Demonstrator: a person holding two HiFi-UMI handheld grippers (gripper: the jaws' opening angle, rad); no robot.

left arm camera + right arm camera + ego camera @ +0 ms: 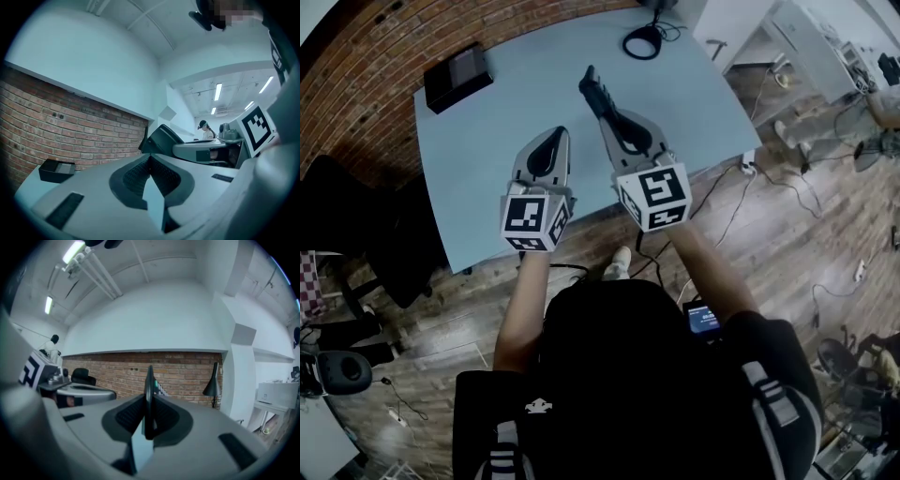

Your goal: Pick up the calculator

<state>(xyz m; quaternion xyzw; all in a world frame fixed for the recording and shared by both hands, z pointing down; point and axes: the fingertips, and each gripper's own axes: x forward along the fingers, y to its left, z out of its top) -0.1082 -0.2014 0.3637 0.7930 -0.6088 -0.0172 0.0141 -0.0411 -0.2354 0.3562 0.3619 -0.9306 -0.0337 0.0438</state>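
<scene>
Clamped edge-on in the right gripper [609,114]: the calculator [592,86], jaws pressed against its two flat faces, keys peeping out on its right side in the right gripper view. Sticking out well past the jaw tips, over the middle of the table [487,159]. Framed in that view by brick wall [187,376] alone, with no tabletop under it. Probably lifted clear already, though hard to judge the gap from the steep head view.

Left gripper [555,138]: drawn together at the tips, nothing between. Held level beside the right one, over the near part of the table, touching nothing.

On progress: grasp made, lift apparently made. Judged done, or all but done, as the task is worded. Left over, at most: raising a little higher and keeping a firm pinch on a thin slab held by one end. Nothing evident for the left gripper to do.

Counted:
- one calculator
- two grippers
- one table
- one black box [457,77], on the table at the far left corner, well apart from the calculator
- one coiled cable [642,42], on the table near the far edge
</scene>
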